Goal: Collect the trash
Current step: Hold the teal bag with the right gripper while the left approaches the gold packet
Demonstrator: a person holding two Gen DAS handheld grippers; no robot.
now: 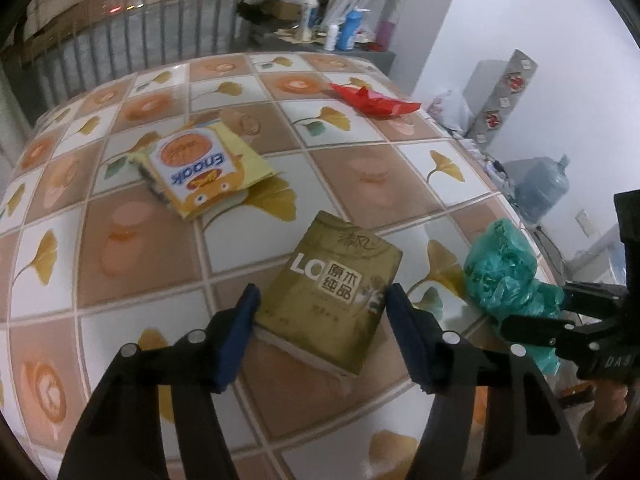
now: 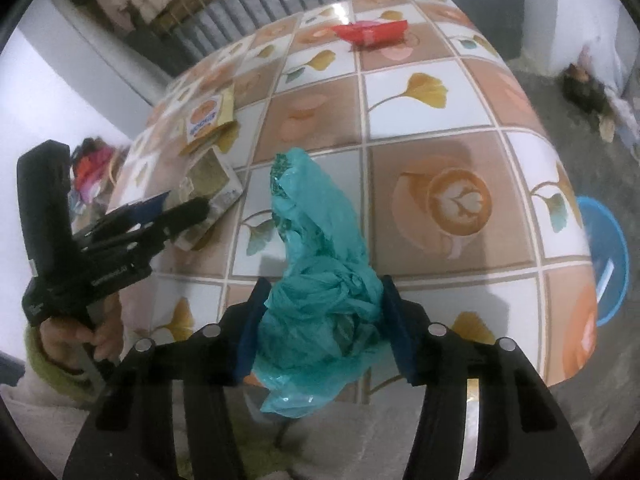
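Tissue pack (image 1: 334, 296) clamped in left tongs (image 1: 320, 312); right tongs (image 2: 320, 320) clamp a crumpled green bag (image 2: 320, 280), contents hidden.

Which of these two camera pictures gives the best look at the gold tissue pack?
The left wrist view: the gold rectangular plastic tissue pack lies large and central between the left claw fingers, print readable. The right wrist view shows it only small, at the side, partly behind that claw.

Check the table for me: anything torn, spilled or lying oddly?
No spill shows. The yellow snack wrapper lies flattened and gaping at one end. The red wrapper is crumpled at the far side. The tissue pack sits skewed to the tile lines between the left gripper. The right gripper has the green bag bunched up.
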